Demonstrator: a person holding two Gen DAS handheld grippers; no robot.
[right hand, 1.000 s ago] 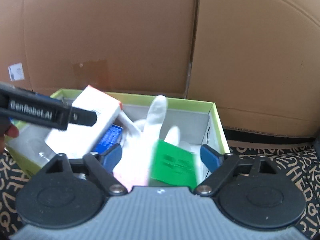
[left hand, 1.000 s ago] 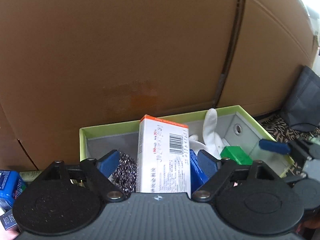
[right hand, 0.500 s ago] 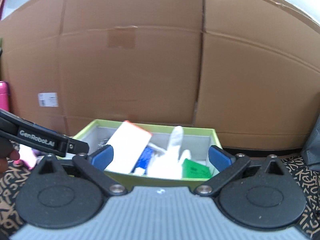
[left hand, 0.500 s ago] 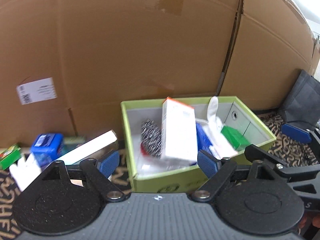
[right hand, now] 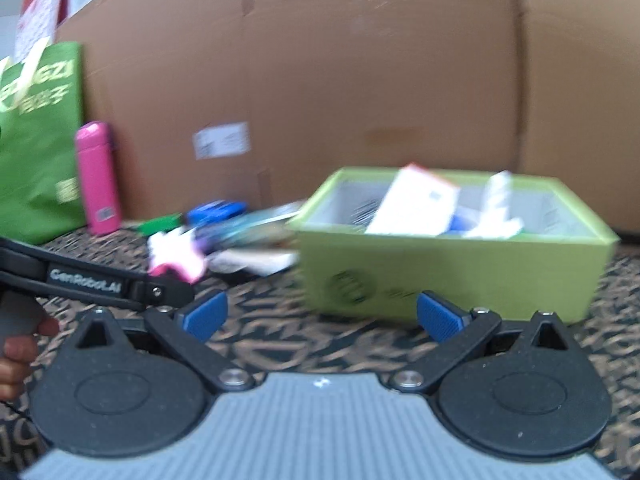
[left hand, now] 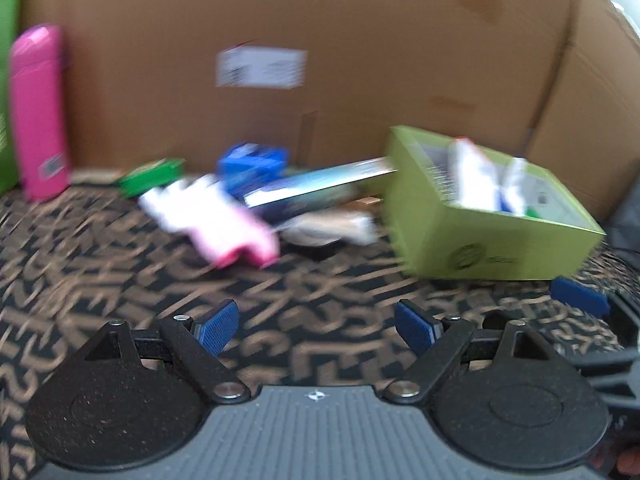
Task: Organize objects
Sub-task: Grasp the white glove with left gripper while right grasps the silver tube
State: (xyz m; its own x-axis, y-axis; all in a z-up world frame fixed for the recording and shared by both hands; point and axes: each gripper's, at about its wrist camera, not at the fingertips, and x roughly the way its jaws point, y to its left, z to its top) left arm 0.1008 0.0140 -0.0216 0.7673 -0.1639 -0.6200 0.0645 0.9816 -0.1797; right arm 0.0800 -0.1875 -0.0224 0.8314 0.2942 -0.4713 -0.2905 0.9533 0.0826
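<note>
Both grippers, left (left hand: 316, 326) and right (right hand: 320, 316), are now pulled back from the green box (right hand: 452, 276), spread open and empty, so the white carton (right hand: 414, 206) is dropped inside and the floor pile (left hand: 208, 210) is probably next.

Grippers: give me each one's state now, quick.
Left gripper: open, holding nothing.
Right gripper: open, holding nothing.
</note>
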